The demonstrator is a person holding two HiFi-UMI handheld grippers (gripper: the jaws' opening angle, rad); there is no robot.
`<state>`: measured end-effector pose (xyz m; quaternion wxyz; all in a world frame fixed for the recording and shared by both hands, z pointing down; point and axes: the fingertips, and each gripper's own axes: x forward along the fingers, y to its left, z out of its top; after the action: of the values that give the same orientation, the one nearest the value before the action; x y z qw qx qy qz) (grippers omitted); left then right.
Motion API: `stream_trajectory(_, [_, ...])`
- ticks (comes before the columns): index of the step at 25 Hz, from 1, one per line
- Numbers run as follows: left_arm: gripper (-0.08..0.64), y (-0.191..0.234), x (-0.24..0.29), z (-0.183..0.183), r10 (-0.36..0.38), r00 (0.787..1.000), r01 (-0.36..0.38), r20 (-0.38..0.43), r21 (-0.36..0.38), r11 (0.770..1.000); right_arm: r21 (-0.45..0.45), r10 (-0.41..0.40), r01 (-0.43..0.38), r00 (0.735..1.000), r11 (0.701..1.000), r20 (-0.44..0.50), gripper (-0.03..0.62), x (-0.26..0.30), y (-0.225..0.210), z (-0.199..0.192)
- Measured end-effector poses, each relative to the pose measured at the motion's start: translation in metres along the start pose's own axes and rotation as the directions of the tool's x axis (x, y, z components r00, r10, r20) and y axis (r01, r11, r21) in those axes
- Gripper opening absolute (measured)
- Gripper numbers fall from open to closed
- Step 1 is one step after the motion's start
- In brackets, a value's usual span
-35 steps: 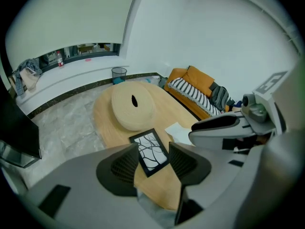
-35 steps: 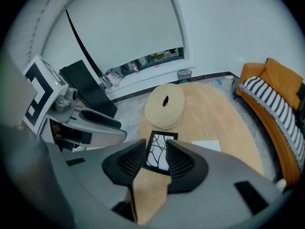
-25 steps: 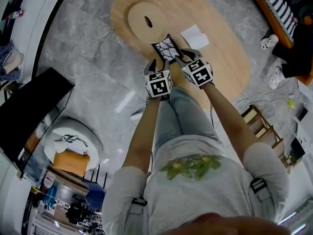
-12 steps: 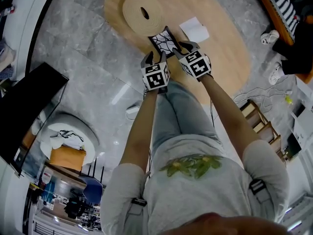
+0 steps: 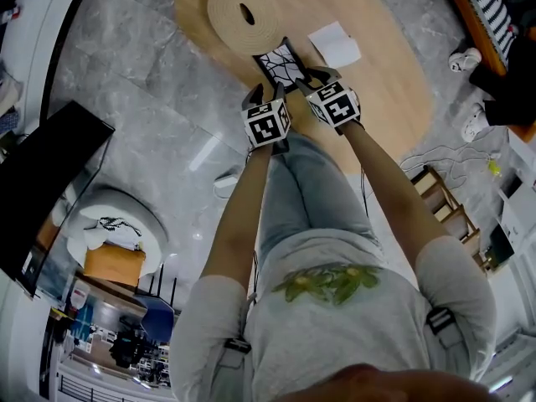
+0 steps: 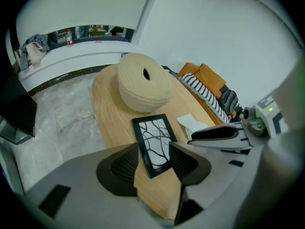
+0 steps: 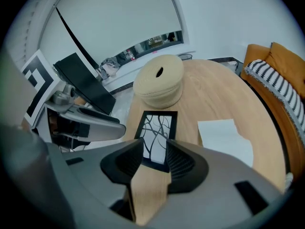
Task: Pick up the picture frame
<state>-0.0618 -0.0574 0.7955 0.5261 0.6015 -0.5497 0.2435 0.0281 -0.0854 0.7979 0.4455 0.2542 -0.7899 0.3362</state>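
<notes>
Both grippers have come down closer to the picture frame's near end than a second ago, and the frame has not shifted on the table (image 5: 381,86).

The left gripper (image 5: 265,99) hangs with its jaws apart and nothing clasped. In the left gripper view the frame's near corner shows in the gap between them, and the pads are clear of it.

The picture frame (image 5: 280,65) lies flat, glass up, toward the table's near edge. Its far end stops just short of the woven basket (image 5: 244,13).

The right gripper (image 5: 316,82) has just been spreading its jaws, and they are released now. The frame's near short end lies between them, unpinched. A white paper (image 5: 333,44) lies just beside the frame on the right.

The risks, as I judge them:
- The frame is thin and flat, so pads arriving steeply may land on the glass and skate instead of getting under an edge.
- A push along its length would drive it into the basket.
- Both claws crowd one short end (little room there), so they may knock together, or lift unevenly and tip the frame out.
</notes>
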Motion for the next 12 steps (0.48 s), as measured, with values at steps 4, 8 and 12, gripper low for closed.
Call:
stream_trajectory(4, [0.209, 0.009, 0.006, -0.004, 0.017, 1.000, -0.017, -0.010, -0.021, 1.000, 0.007, -0.003, 0.003, 1.000, 1.000, -0.011, 0.155, 0.007, -0.005, -0.002])
stream_trajectory(8, [0.209, 0.016, 0.010, -0.007, 0.020, 1.000, -0.020, -0.011, -0.046, 0.999, 0.025, -0.010, 0.011, 1.000, 1.000, -0.023, 0.155, 0.014, -0.014, -0.002])
stream_trajectory(12, [0.210, 0.018, 0.015, -0.010, 0.021, 1.000, -0.022, -0.009, -0.043, 0.999, 0.030, -0.015, 0.017, 0.999, 0.999, -0.038, 0.155, 0.019, -0.020, -0.007])
